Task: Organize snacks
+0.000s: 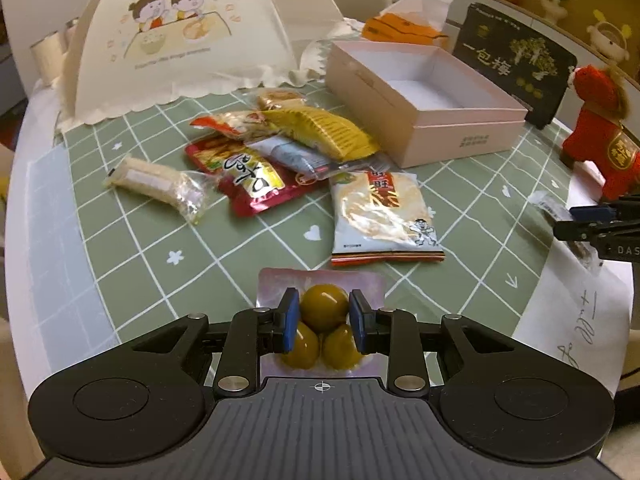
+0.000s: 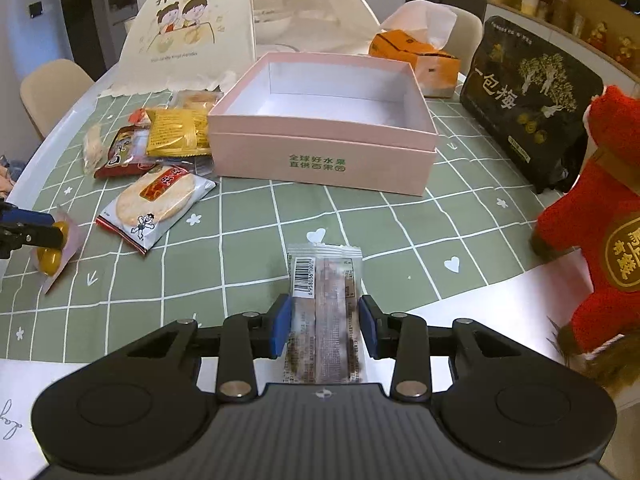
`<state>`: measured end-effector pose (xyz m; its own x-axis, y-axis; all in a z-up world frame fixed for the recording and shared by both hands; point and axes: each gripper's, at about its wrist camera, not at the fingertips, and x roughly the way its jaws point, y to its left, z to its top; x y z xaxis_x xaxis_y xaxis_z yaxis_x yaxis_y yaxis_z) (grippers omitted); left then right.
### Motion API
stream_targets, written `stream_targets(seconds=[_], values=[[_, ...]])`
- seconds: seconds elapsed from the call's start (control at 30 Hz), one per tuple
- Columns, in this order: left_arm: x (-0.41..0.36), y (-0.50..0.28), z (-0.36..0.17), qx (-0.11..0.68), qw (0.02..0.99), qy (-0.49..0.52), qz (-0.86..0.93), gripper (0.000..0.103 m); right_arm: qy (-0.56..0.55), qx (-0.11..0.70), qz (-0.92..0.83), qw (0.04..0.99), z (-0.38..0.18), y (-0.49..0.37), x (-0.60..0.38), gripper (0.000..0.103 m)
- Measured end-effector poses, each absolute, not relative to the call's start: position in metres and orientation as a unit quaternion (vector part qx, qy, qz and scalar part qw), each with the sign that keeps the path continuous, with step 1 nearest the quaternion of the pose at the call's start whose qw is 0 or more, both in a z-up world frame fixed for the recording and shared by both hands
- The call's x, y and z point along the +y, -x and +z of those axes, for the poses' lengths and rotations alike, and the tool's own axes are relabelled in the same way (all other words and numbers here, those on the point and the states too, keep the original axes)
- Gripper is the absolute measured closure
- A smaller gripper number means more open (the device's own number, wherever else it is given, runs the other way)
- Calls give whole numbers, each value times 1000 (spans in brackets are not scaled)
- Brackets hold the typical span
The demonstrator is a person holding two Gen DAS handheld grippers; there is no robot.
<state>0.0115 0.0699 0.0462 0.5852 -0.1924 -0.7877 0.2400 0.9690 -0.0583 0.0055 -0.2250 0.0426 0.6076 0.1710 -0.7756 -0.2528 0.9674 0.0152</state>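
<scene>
both grippers closed on snack packets, pink box empty at twelve o'clock

left gripper clamps the olive pouch; right gripper pinches the clear bar wrapper. slick film could slip, caused by shallow bites. pouch underside hidden; bar's near end cut off.

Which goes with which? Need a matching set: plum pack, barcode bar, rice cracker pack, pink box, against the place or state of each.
Things:
1 plum pack
2 barcode bar
3 rice cracker pack
4 pink box

States:
A open, empty
B between the left gripper pads
C loose on the green cloth
D between the right gripper pads

Pairs: 1-B, 2-D, 3-C, 4-A
</scene>
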Motion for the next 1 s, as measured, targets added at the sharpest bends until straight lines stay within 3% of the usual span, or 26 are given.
stream_targets(seconds=[0.1,0.13,0.17,0.4,0.47,0.77,1.0], values=[[66,-10,58,430,892,-23,-138,73,51,428,121,894,43,-5,-224,67],[62,-9,64,426,893,-23,-147,78,52,427,122,894,44,-4,-224,67],[59,-8,71,418,894,-23,-157,96,51,426,123,895,45,-4,-224,67],[30,-26,137,327,917,-28,-225,94,46,394,117,910,70,-4,-233,67],[28,-34,141,325,919,-33,-220,89,44,383,110,916,78,-4,-236,67],[28,-27,71,437,878,-79,-177,84,29,413,87,906,56,3,-241,67],[3,-10,33,468,854,-137,-182,80,39,440,103,891,33,-11,-225,66]])
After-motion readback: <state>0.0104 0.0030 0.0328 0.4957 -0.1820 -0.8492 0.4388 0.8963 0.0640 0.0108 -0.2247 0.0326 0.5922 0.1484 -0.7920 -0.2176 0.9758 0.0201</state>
